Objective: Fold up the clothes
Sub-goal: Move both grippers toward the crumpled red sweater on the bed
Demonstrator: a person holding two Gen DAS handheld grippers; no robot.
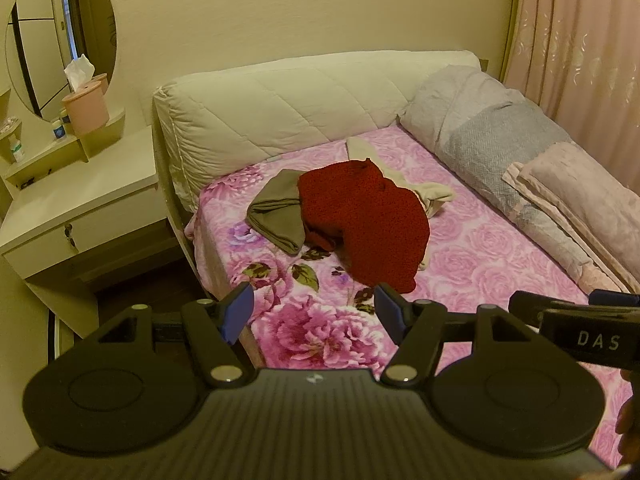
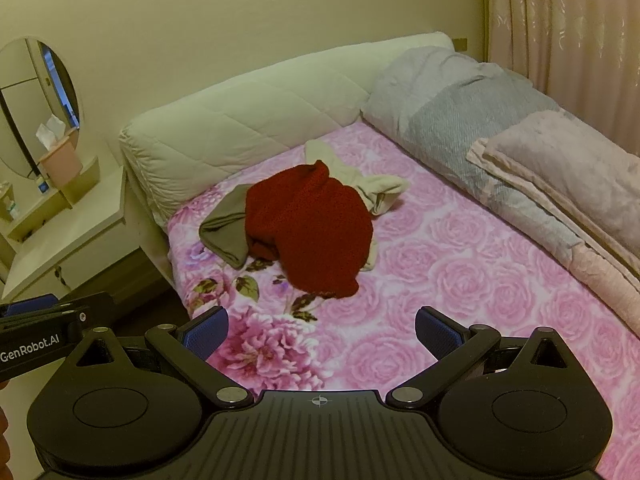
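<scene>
A crumpled red knit garment point(image 1: 362, 216) point(image 2: 310, 226) lies in a heap on the pink floral bedsheet point(image 1: 480, 256) point(image 2: 440, 280). A folded grey-brown garment point(image 1: 278, 212) point(image 2: 226, 232) sits at its left, partly under it. A cream garment point(image 1: 428, 194) point(image 2: 378, 190) pokes out behind it on the right. My left gripper point(image 1: 314, 312) is open and empty, hovering over the bed's near edge, short of the heap. My right gripper point(image 2: 322, 334) is open and empty too, held above the sheet in front of the red garment. Each gripper shows at the edge of the other's view.
A white quilted headboard cushion point(image 1: 280, 108) point(image 2: 240, 120) backs the bed. Rolled grey and pink bedding point(image 1: 520, 152) point(image 2: 520, 152) lines the right side by a pink curtain point(image 1: 580, 40). A white dresser point(image 1: 80, 200) with a round mirror point(image 1: 60, 36) and pink tissue box point(image 1: 86, 108) stands left.
</scene>
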